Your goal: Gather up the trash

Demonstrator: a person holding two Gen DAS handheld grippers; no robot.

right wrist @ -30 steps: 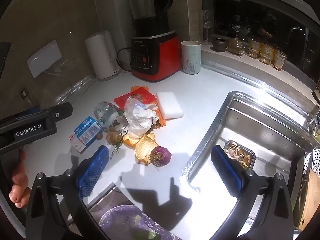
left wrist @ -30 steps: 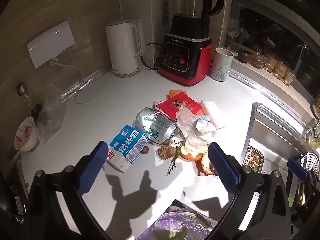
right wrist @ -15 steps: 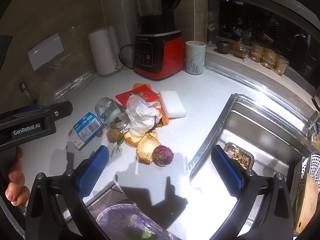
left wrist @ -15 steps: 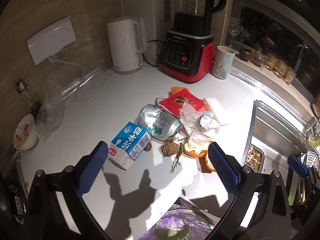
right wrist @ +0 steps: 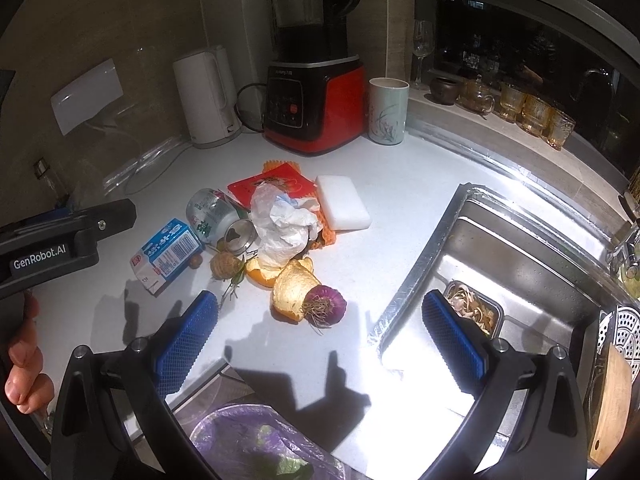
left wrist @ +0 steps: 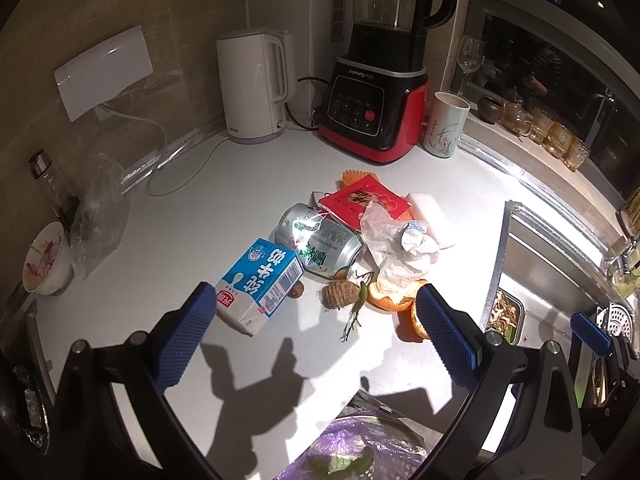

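Trash: a loose heap lay on the white tabletop point(left wrist: 192, 236), ahead of both sets of fingers and not yet touched.
Left fingers point(left wrist: 316, 336): spread wide, gripping nothing; the carton point(left wrist: 260, 282) sat just beyond the left pad, the can point(left wrist: 322, 240) further out between the pads.
Right fingers point(right wrist: 320, 334): also wide apart and empty; the onion point(right wrist: 325, 306) and a peel point(right wrist: 294, 286) lay just ahead between them, nearer the left pad.
Heap middle: a crumpled bag point(right wrist: 282, 228) rested over a red packet point(right wrist: 276, 184), touching the can and a second peel point(left wrist: 390, 300).
Small bits: a brown root point(left wrist: 340, 294), a nut point(left wrist: 297, 290) and a green stalk point(left wrist: 354, 316) lay between carton and peels.
Bin point(right wrist: 256, 444): purple-lined, below the tabletop edge, under both sets of fingers.
Not trash, probably: the sponge point(right wrist: 342, 202) touching the heap, and the cup point(right wrist: 387, 110) and blender point(right wrist: 314, 108) behind.
Risk, can: round and on its side, it could roll away if a pad nudged it off-centre.
Risk, bag: limp plastic might drag the packet or peels along and scatter them.
Risk, onion: smooth and round, it could squirt from the pads toward the sink point(right wrist: 520, 264).
Risk, small bits: nut and stalk looked too thin to pinch; they may get swept off the edge and miss the bin.
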